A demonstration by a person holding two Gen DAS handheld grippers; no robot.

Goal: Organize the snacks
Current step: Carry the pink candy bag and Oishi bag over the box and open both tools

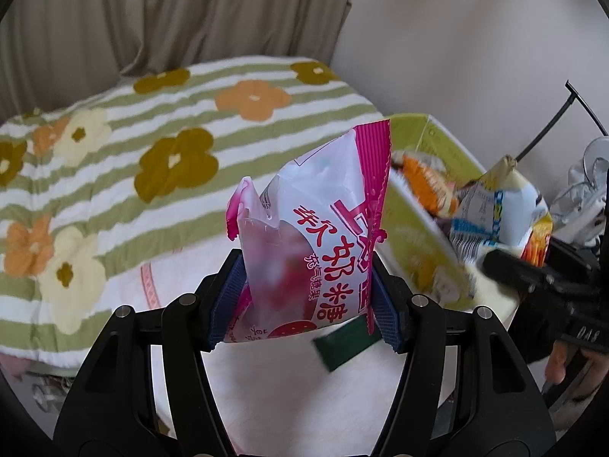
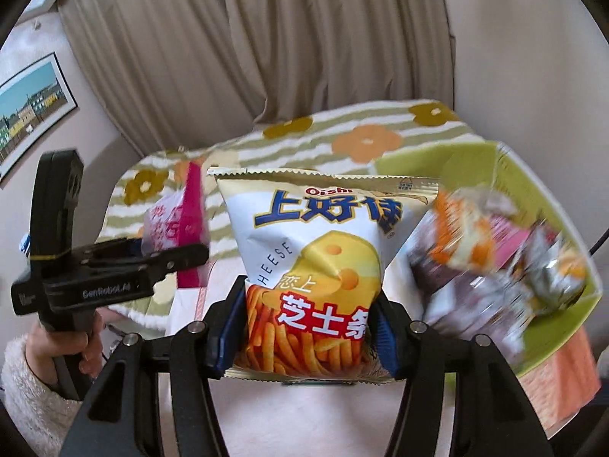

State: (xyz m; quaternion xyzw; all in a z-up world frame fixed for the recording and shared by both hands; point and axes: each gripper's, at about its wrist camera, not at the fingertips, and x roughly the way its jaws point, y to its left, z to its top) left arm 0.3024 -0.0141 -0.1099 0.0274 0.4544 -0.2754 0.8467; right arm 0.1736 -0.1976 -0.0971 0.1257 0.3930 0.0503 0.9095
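Framed picture: one, on the wall (image 2: 32,108) at the far left of my right wrist view, a row of coloured houses under a blue sky.
My left hand: one (image 2: 62,346), low at the left edge of that view, a fuzzy white sleeve (image 2: 26,400) behind it, wrapped round the handle of my left gripper.
My left gripper: (image 1: 302,297) clamped narrow on the pink candy bag; both blue pads (image 1: 224,301) press its sides, lower centre of my left wrist view.
Pink candy bag: one (image 1: 316,236), pink and white with red characters, standing up from the jaws, its crimped top edge toward the upper right.
Bedspread: one (image 1: 125,144), green-and-white striped, with orange, cream and olive flowers, filling the left and centre of my left wrist view behind the bag.
Curtain: one (image 2: 266,38), beige, across the top of both views.
My right gripper: (image 2: 306,335) closed snugly on the cheese stick bag, lower centre of my right wrist view.
Cheese stick bag: one (image 2: 323,251), white and gold, upright, held by its lower half, centre of frame.
Green box: one (image 2: 548,346), lime, at the right of both views.
Snack packets in the box: several, orange, purple and silver, too blurred for me to count (image 2: 491,251).
Dark green packet: one (image 1: 346,342), flat on the white surface just below my left jaws.
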